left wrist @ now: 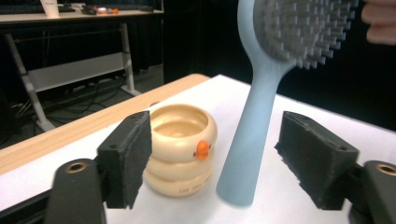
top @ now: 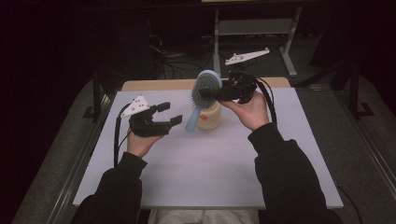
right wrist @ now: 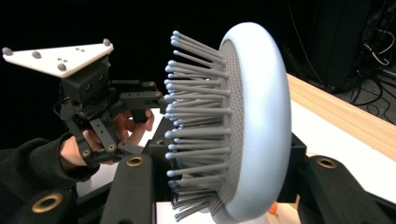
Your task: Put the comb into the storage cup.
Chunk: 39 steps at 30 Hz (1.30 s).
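Observation:
A light blue hairbrush (top: 204,88) is held off the table by its round head, with my right gripper (top: 208,92) shut on that head. In the right gripper view the jaws clamp the head's rim and the bristles of the hairbrush (right wrist: 252,121) point left. Its handle (left wrist: 254,126) hangs down beside a cream ringed cup (left wrist: 180,149) with a small orange mark. The cup (top: 210,119) stands upright on the white table (top: 210,172). My left gripper (top: 168,114) is open to the left of the handle; in its own view the left gripper (left wrist: 217,144) frames both cup and handle without touching them.
A wooden strip (top: 154,85) runs along the table's far edge. Behind it stands a white shelf frame (top: 252,28) with cables on the dark floor. The person's dark sleeves come in from the bottom. Wide bare tabletop lies in front of the cup.

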### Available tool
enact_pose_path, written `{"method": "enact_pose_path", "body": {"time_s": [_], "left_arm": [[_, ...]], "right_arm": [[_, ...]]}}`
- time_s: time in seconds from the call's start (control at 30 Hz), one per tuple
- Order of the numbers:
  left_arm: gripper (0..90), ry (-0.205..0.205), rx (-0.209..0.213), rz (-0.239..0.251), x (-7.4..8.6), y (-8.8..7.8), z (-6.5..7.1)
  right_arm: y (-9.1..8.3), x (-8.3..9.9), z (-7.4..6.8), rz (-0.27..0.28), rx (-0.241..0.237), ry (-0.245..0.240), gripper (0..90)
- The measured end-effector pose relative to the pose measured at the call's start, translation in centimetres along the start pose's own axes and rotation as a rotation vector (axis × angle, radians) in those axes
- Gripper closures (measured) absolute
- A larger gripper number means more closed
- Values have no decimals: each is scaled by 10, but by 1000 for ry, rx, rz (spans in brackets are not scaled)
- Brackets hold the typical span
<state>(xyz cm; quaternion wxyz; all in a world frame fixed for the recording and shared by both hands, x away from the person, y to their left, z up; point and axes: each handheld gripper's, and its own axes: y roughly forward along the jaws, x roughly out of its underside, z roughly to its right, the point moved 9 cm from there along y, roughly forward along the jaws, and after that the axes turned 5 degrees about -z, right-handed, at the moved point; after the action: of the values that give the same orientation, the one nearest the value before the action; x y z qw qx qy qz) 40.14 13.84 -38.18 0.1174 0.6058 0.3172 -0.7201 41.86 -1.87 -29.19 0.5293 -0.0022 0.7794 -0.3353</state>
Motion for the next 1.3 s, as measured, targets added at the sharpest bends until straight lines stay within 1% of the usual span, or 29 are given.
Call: {"method": "enact_pose_path", "body": {"time_s": [0.2, 0.27, 0.37, 0.4, 0.47, 0.57, 0.67, 0.7, 0.87, 1.0, 1.1, 1.2, 1.3], "left_arm": [[161, -6, -2, -34, 7, -2, -4], [151, -1, -12, -42, 9, -3, -6], [128, 5, -9, -59, 13, -5, -8], [112, 9, -6, -60, 14, -6, -9], [80, 4, -2, -66, 16, -7, -10], [32, 7, -2, -78, 19, -9, -12], [0, -3, 2, -86, 22, -10, -14], [0, -8, 4, -96, 24, -10, -16], [0, -23, -2, -78, 28, -16, -21], [0, -26, -11, -83, 33, -21, -25], [0, -36, -13, -79, 37, -25, -28], [0, -32, -22, -77, 41, -30, -31], [0, -37, -28, -71, 45, -35, -34]], "right_arm": [[-3, -9, 0, -8, 17, -18, 532], [-4, -13, 0, -7, 18, -22, 532], [-7, -19, 0, -7, 27, -30, 532], [-8, -21, 1, -6, 29, -32, 532], [-11, -24, 3, -3, 35, -34, 532], [-13, -30, 6, -1, 42, -35, 532], [-16, -35, 10, -1, 55, -36, 532], [-17, -36, 11, -2, 58, -37, 531], [-20, -40, 17, 0, 70, -45, 531], [-21, -41, 22, -10, 85, -43, 531], [-22, -42, 25, -11, 91, -43, 530], [-23, -43, 28, -11, 98, -42, 530], [-24, -43, 31, -11, 105, -42, 530]]}}
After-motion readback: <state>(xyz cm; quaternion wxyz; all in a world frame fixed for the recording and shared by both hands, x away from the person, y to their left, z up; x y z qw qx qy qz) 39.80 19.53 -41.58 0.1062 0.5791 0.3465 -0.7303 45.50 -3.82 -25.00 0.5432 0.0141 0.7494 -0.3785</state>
